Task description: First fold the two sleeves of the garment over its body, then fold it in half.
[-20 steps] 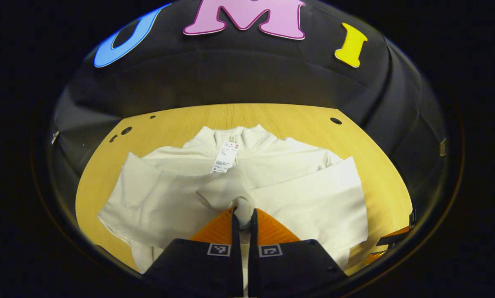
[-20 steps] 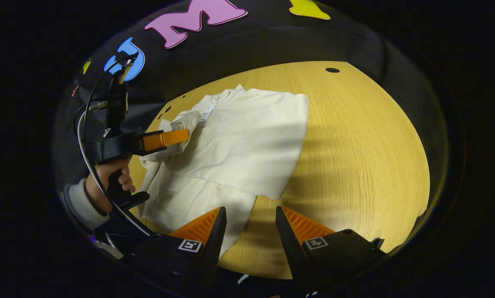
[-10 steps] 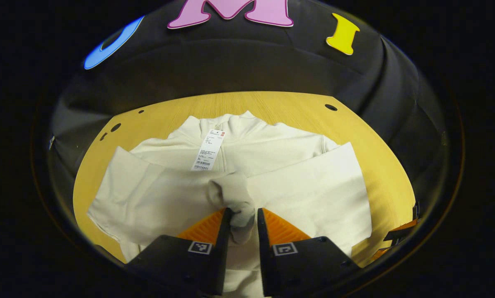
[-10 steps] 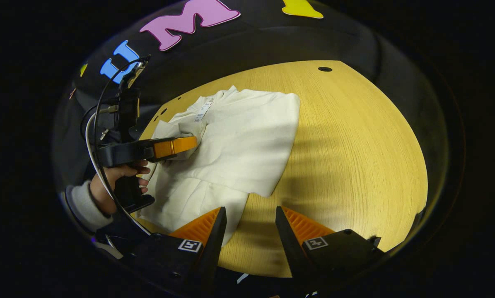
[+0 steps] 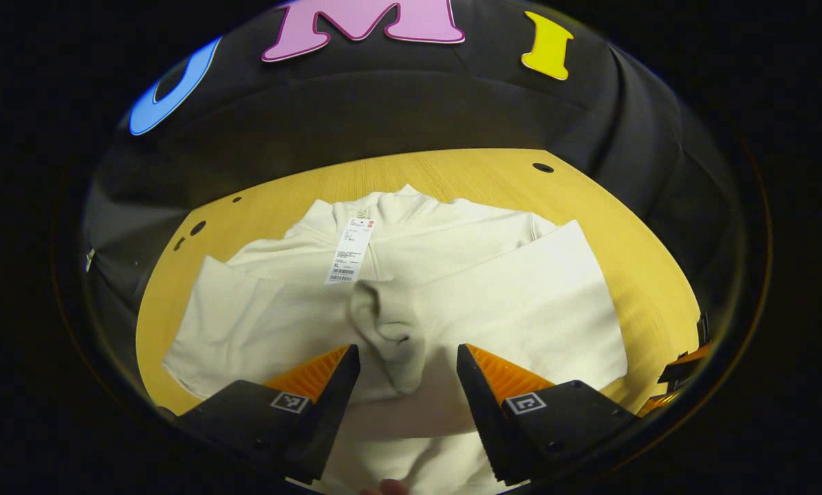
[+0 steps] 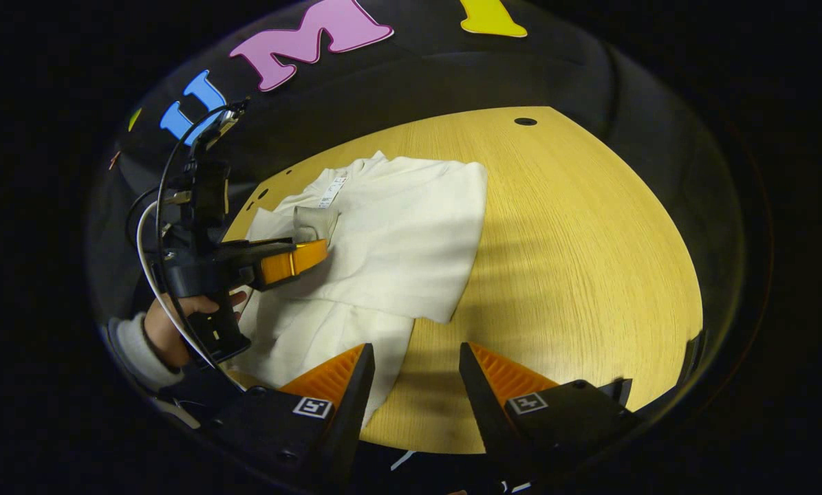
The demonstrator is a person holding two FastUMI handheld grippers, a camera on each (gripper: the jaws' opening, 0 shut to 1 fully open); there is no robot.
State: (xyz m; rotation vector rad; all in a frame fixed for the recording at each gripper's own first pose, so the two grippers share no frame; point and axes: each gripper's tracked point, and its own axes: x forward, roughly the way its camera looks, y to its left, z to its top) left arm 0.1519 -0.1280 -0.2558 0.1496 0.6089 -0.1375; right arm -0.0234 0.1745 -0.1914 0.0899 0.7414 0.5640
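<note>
White garment point(image 5: 452, 289) flat on wooden table point(image 5: 624, 234), both sleeves across body, cuff point(image 5: 390, 330) bunched mid-chest. Left gripper point(image 5: 405, 364) spread wide either side of cuff, released. Right gripper point(image 6: 414, 368) spread apart above lower hem, gripping nothing. Paper tag point(image 5: 349, 251) near collar.

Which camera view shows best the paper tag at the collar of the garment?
The left gripper view: the paper tag lies near the middle, facing the camera, just beyond the sleeve cuff. In the right gripper view the tag is far off, small and seen at a slant on the garment.
</note>
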